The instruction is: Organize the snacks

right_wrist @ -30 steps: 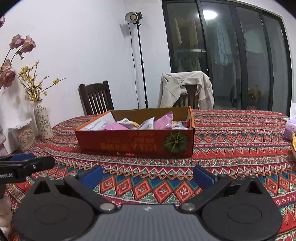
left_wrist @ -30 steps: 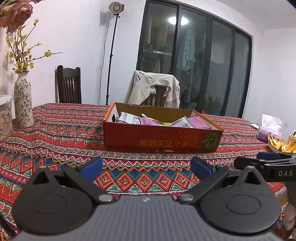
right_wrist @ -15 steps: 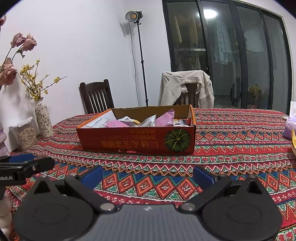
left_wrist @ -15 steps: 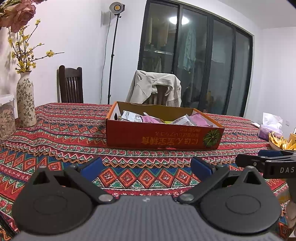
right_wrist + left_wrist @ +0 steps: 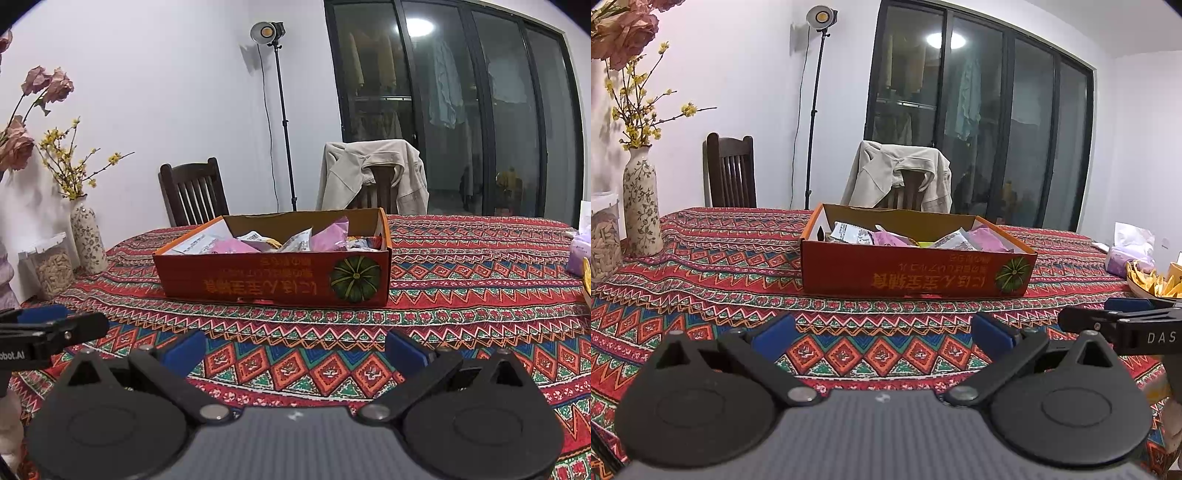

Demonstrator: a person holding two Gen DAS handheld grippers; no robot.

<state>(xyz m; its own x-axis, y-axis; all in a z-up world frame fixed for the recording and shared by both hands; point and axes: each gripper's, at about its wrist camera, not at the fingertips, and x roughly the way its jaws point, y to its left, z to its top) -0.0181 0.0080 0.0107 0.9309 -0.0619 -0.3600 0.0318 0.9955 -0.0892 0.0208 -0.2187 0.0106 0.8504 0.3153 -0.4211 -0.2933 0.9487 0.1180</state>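
A floral vase (image 5: pixel 641 201) stood at the desk's (image 5: pixel 713 258) left edge. The left gripper (image 5: pixel 882 334) hovered over the patterned cloth, jaws spread wide, holding nothing. Ahead, mid-desk, sat the red cardboard box (image 5: pixel 912 271) containing the snack packets (image 5: pixel 886 236). The right gripper (image 5: pixel 295 349) was likewise wide open and empty, near the box's front. A yellow-filled bowl (image 5: pixel 1148 282) lay far right.

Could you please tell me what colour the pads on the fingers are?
Blue pads tip the black fingers, clearest in the right wrist view.
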